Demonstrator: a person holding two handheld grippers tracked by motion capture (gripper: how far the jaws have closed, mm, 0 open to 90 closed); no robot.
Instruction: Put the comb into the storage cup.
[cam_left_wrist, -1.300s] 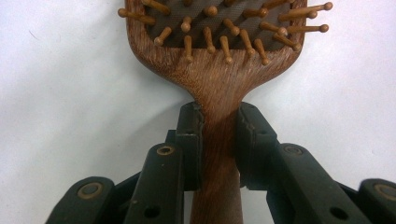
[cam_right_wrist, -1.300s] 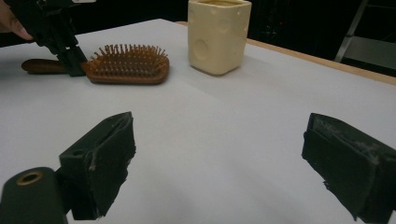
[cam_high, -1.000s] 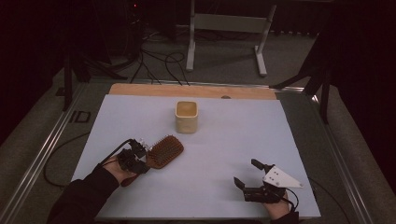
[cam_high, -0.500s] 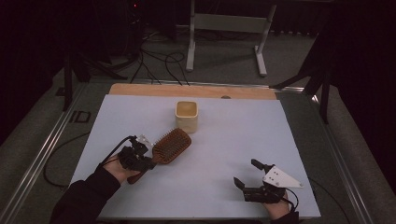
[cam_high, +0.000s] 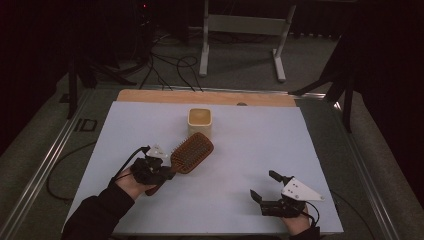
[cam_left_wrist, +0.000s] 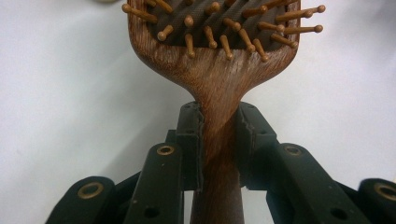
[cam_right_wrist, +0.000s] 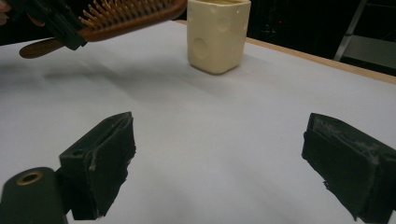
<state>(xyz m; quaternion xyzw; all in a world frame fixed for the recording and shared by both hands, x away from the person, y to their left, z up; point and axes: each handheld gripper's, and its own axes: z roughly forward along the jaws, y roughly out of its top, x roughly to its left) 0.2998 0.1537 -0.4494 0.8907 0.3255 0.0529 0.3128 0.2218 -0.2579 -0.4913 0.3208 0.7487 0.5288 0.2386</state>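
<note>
A brown wooden hairbrush with wooden bristles is lifted off the table, its head pointing toward a cream square cup. My left gripper is shut on the brush's handle; in the left gripper view both pads clamp the handle just below the bristled head. The right gripper view shows the hairbrush hanging in the air left of the cup. My right gripper rests low near the table's front right, jaws wide apart with nothing between them.
A white sheet covers the table, with a wooden strip along its far edge. Metal rails run down both sides. A stand and cables sit on the floor beyond.
My left gripper has lifted the hairbrush and carried it up and to the right, toward the cup. The right gripper has stayed where it was.
</note>
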